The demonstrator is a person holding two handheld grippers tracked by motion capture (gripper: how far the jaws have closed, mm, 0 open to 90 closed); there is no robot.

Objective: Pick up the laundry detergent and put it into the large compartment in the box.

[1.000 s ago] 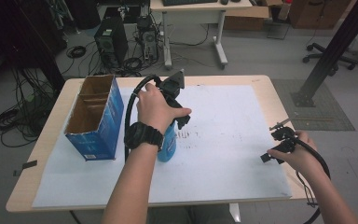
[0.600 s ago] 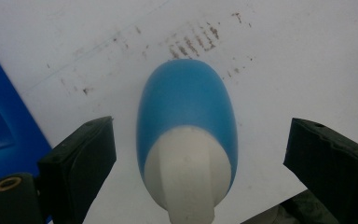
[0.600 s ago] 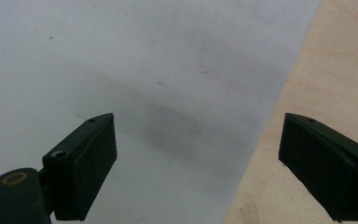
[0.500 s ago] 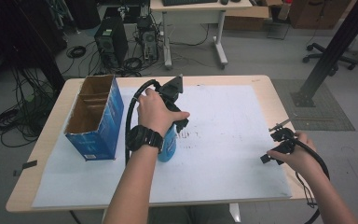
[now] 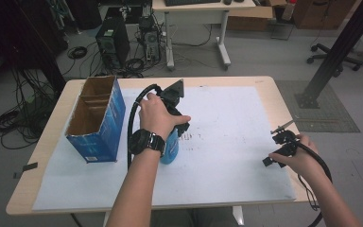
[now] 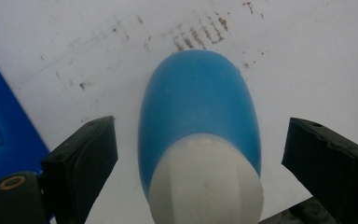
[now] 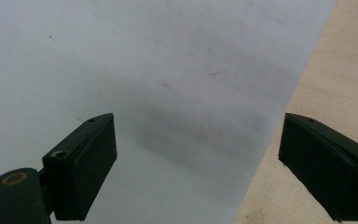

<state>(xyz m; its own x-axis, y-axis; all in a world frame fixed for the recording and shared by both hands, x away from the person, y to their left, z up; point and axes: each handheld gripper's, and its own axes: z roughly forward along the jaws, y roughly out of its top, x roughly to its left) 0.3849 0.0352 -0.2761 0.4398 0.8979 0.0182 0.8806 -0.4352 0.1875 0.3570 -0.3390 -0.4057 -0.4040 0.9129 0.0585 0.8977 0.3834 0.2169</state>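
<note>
High view
- table (image 5: 42, 142): wood top, mostly covered by a white sheet (image 5: 227, 156)
- box (image 5: 97, 120): blue cardboard, open top, stands on the sheet's left part
- bottle (image 5: 170, 147): blue, upright on the sheet, just right of the box, partly under the left hand (image 5: 157, 113)
- left gripper (image 5: 182, 126): held above the bottle, pointing down at it; jaw gap hidden by the hand here
- right gripper (image 5: 276, 144): in the right hand (image 5: 298, 155), near the sheet's right edge, well apart from the bottle

Left gripper view
- bottle (image 6: 200, 130): blue body, white cap, seen from above, sits between the jaws
- left gripper (image 6: 200, 158): jaws spread wide, a clear gap to the bottle on each side, no contact
- sheet (image 6: 307, 60): brown smudge marks beyond the bottle
- box (image 6: 4, 130): blue wall at left edge

Right gripper view
- right gripper (image 7: 198, 163): jaws wide apart, nothing between them
- sheet (image 7: 144, 70): below the jaws, faint marks
- table (image 7: 335, 88): bare wood at right, past the sheet's edge
</note>
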